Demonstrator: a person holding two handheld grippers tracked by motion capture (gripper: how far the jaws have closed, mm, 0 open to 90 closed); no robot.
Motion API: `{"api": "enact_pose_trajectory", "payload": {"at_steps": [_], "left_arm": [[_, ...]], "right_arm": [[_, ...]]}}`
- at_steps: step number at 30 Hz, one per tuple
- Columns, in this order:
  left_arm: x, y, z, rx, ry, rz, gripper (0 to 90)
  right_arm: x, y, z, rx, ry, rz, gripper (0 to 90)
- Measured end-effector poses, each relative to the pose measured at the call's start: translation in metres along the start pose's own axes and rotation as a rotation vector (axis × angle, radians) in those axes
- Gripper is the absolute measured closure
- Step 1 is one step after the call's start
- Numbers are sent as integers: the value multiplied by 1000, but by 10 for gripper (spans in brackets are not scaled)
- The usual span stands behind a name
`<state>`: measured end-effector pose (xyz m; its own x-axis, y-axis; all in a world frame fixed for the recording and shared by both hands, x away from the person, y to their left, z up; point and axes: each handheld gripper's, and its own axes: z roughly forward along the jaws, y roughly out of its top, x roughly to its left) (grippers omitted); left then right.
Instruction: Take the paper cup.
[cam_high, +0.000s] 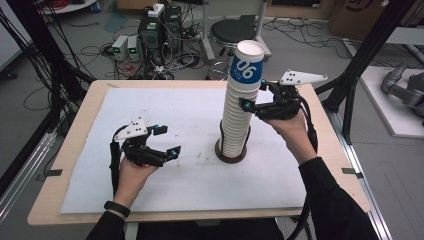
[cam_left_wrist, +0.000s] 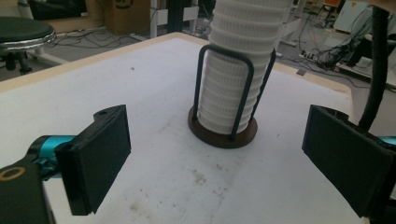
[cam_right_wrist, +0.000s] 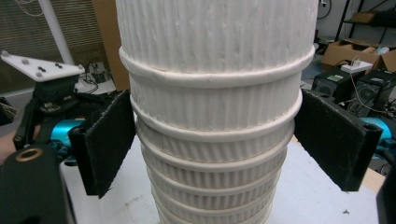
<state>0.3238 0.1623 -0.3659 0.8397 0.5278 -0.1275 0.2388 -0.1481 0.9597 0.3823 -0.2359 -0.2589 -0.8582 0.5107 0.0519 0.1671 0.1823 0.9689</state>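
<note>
A tall stack of white ribbed paper cups (cam_high: 239, 117) (cam_left_wrist: 236, 70) (cam_right_wrist: 215, 70) stands in a holder with a round brown base (cam_high: 231, 158) (cam_left_wrist: 224, 136) and black wire uprights. The top cup (cam_high: 246, 67) has a blue band marked 06. My right gripper (cam_high: 255, 95) (cam_right_wrist: 215, 140) is open and straddles the upper part of the stack, one pad at each side close against the rims. My left gripper (cam_high: 169, 141) (cam_left_wrist: 215, 158) is open and holds nothing. It hovers low over the mat to the left of the holder, pointing at the base.
A white mat (cam_high: 190, 185) covers most of the wooden table (cam_high: 95, 95). On the floor behind are a black stool (cam_high: 232, 32), computer boxes (cam_high: 155, 30) and loose cables. A black frame post (cam_high: 361, 62) rises at the table's right.
</note>
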Motion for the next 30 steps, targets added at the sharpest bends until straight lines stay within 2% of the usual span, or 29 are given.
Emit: {"api": "enact_pose_trajectory", "payload": {"at_steps": [6, 15, 19, 25, 30], "left_arm": [[-4, 30, 1, -44, -61, -11, 79], [-14, 85, 7, -62, -78, 46, 79], [-15, 102, 11, -80, -88, 52, 79], [-18, 132, 23, -106, -113, 60, 79], [-25, 160, 35, -110, -121, 96, 79]], "right_arm": [[1, 0, 0, 0, -6, -7, 143], [2, -1, -1, -5, -10, -10, 144], [2, 0, -2, -3, -11, -13, 144], [3, 0, -1, -2, -14, -12, 144], [3, -1, -1, -4, -15, -14, 145]]}}
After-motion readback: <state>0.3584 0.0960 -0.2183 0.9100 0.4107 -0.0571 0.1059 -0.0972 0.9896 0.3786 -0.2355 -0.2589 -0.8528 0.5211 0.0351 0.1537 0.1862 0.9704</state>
